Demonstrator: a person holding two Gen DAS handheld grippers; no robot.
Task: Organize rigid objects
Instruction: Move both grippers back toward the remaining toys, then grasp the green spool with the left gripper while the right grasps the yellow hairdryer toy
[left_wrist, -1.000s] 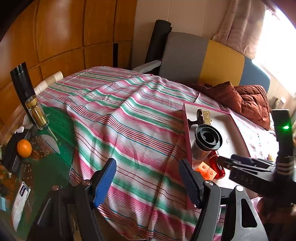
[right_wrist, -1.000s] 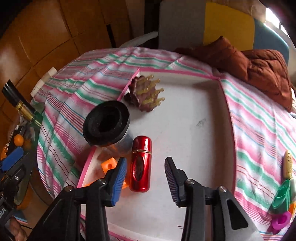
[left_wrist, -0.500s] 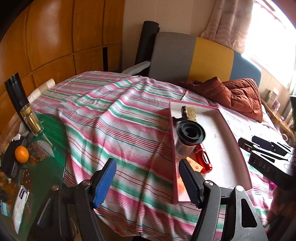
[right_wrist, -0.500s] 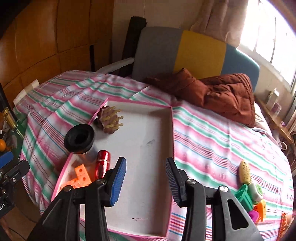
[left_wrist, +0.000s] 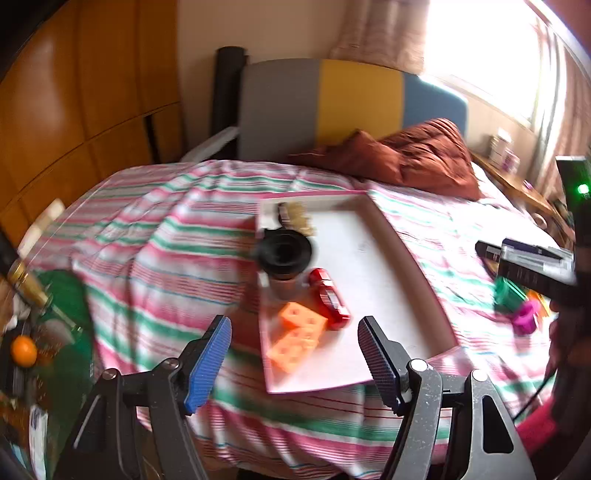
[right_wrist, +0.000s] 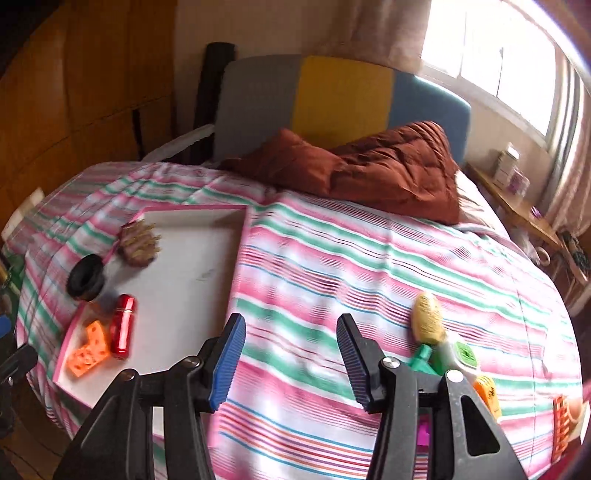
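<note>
- Right gripper (right_wrist: 291, 356): jaws just been opening, now apart with nothing between them, hanging over bare striped bedspread (right_wrist: 332, 266) to the right of the pink tray (right_wrist: 192, 218).
- Left gripper (left_wrist: 294, 350): jaws wide apart and empty, poised at the near edge of the tray, just short of the orange block (left_wrist: 297, 334).
- Already in the tray, all along its left side: orange block, red cylinder (right_wrist: 122, 326), black-topped cup (right_wrist: 86, 275), bristly brown piece (right_wrist: 139, 240).
- Still outside the tray, well to its right on the bedspread: yellow oval piece (right_wrist: 427, 318), green piece (right_wrist: 421, 360), white-and-green piece (right_wrist: 456, 356), orange piece (right_wrist: 487, 393), plus something magenta half hidden behind the right gripper.
- Judged roughly halfway: 4 things in, about 5 waiting.
- Risk 1: loose pieces packed touching each other; closing on 1 could drag or flick a neighbour off the bed edge.
- Risk 2: soft, rumpled bedding under the tray; a firm drop could tip the tall cup onto the cylinder.
- Risk 3: rounded yellow piece likely to squirt from flat pads if pinched off-centre.
- Risk 4: motion blur in both views suggests fast travel; overshoot of the cluster plausible.
</note>
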